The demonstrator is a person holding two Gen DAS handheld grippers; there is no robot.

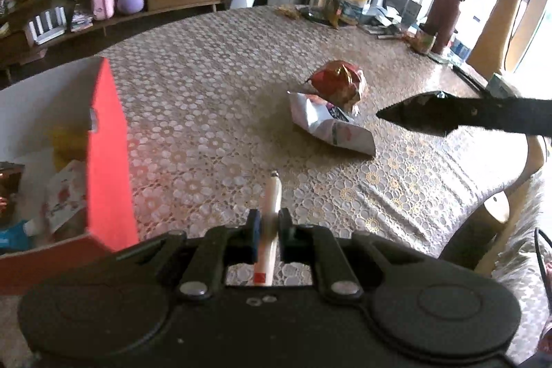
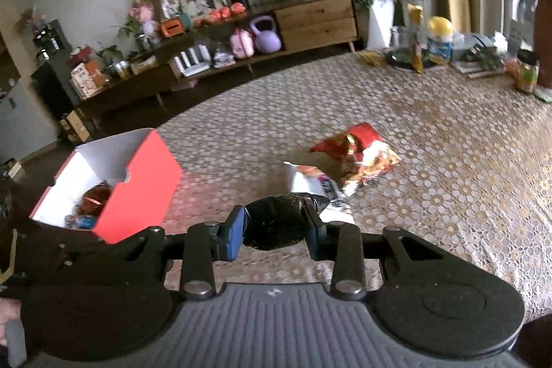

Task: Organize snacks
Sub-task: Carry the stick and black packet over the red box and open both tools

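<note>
- The left tongs (image 1: 268,231) are clamped tight on a thin cream stick (image 1: 270,206), gripped across its middle, so both ends poke out and it stays clear of the tabletop (image 1: 207,99).
- The right tongs (image 2: 276,228) pinch a glossy black packet (image 2: 276,223) between the blue pads (image 2: 236,230); the packet bulges between them, so the grip looks firm enough to carry it.
- In the left wrist view, the black packet's pointed end (image 1: 431,112) juts in from 3 o'clock, hanging above the tabletop.
- The red box (image 2: 138,181) stands open at 9 o'clock in the right wrist view, with a few snacks already lying inside against its white lining. In all likelihood this is where both held items are meant to go.
- Two snacks are left on the tabletop near the centre: a crumpled red bag (image 2: 358,154) and a white bag (image 1: 331,126), which touch and partly overlap.
- Both held snacks are off the tabletop and neither is over the box yet.
- Clutter at the far edge, at about 1 o'clock, sits well apart from the snacks.
</note>
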